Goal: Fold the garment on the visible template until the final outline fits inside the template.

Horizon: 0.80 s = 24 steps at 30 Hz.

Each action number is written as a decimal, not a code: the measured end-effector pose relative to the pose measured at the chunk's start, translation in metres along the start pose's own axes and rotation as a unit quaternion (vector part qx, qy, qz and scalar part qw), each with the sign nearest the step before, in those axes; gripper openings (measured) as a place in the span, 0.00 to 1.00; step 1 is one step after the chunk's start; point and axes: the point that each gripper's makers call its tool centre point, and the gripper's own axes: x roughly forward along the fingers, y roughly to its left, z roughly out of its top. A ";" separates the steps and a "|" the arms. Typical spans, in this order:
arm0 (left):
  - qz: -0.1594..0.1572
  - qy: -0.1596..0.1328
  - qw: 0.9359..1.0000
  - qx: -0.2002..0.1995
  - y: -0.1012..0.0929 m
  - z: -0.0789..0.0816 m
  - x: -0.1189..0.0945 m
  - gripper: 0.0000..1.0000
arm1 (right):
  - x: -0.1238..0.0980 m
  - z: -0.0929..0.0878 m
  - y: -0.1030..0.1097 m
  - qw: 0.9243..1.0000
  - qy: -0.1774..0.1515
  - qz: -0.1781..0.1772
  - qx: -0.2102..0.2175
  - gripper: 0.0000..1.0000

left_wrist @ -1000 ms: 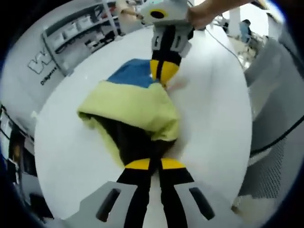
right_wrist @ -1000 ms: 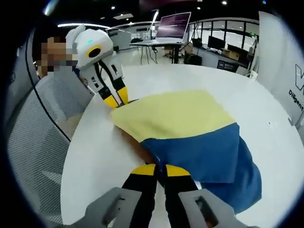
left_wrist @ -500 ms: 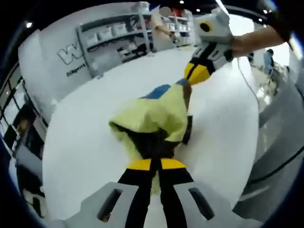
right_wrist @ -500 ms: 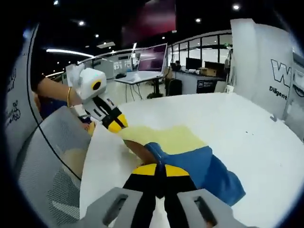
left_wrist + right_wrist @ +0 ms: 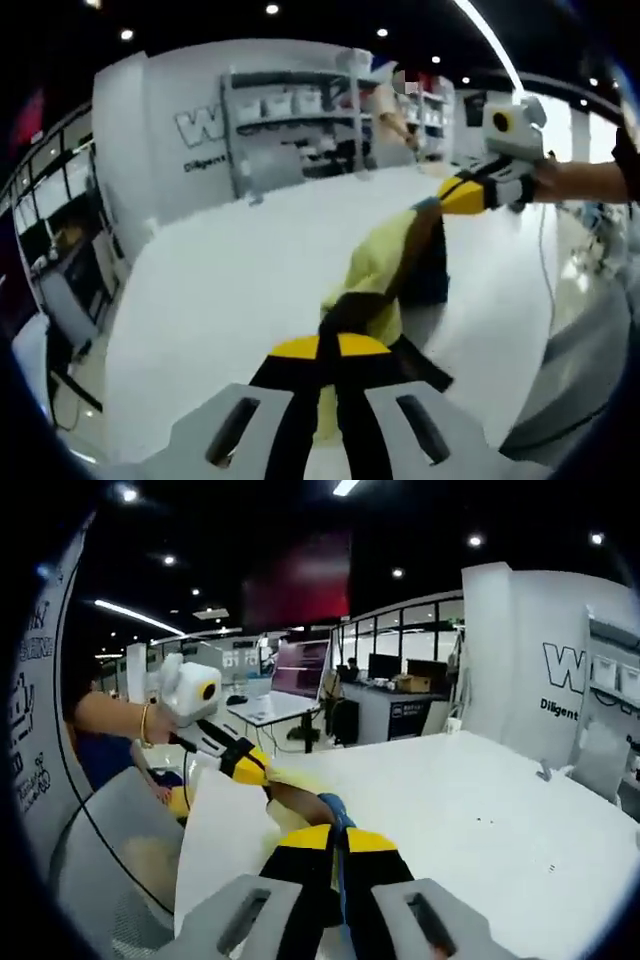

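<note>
A yellow-green garment [image 5: 382,268] with a dark inner side and a blue part hangs in the air above the white table [image 5: 220,280], stretched between both grippers. My left gripper [image 5: 318,346] is shut on its near end in the left gripper view. At the far end, my right gripper [image 5: 462,194] pinches the cloth, held by a hand. In the right gripper view, my right gripper [image 5: 336,832] is shut on a blue fold of the garment [image 5: 300,796]. The left gripper [image 5: 252,768] grips the yellow edge just beyond it.
The white table [image 5: 460,800] stretches wide to the right in the right gripper view. A grey mesh chair [image 5: 110,860] stands at its left edge. Shelving [image 5: 300,120] lines the far wall, and desks with screens [image 5: 300,670] stand behind the table.
Both grippers have lifted the garment off the table and drawn it taut between them. Both cameras have tilted up toward the room.
</note>
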 end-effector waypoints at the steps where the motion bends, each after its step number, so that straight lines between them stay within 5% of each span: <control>1: 0.003 -0.009 1.000 0.001 0.002 0.006 0.000 0.01 | -0.002 0.005 0.000 1.000 -0.010 -0.002 0.007 0.00; 4: 0.046 -0.041 0.998 0.009 0.016 0.033 -0.007 0.01 | -0.010 0.020 0.000 0.999 -0.031 -0.012 0.015 0.00; 8: 0.057 -0.082 0.994 0.045 0.010 0.070 -0.018 0.01 | -0.026 0.044 -0.001 0.998 -0.056 -0.019 0.006 0.00; 17: 0.042 -0.155 0.984 0.075 -0.006 0.127 -0.045 0.01 | -0.061 0.095 -0.004 0.992 -0.126 -0.033 0.009 0.00; 24: 0.036 -0.239 0.967 0.077 -0.008 0.192 -0.072 0.01 | -0.087 0.151 -0.001 0.979 -0.199 -0.046 -0.010 0.00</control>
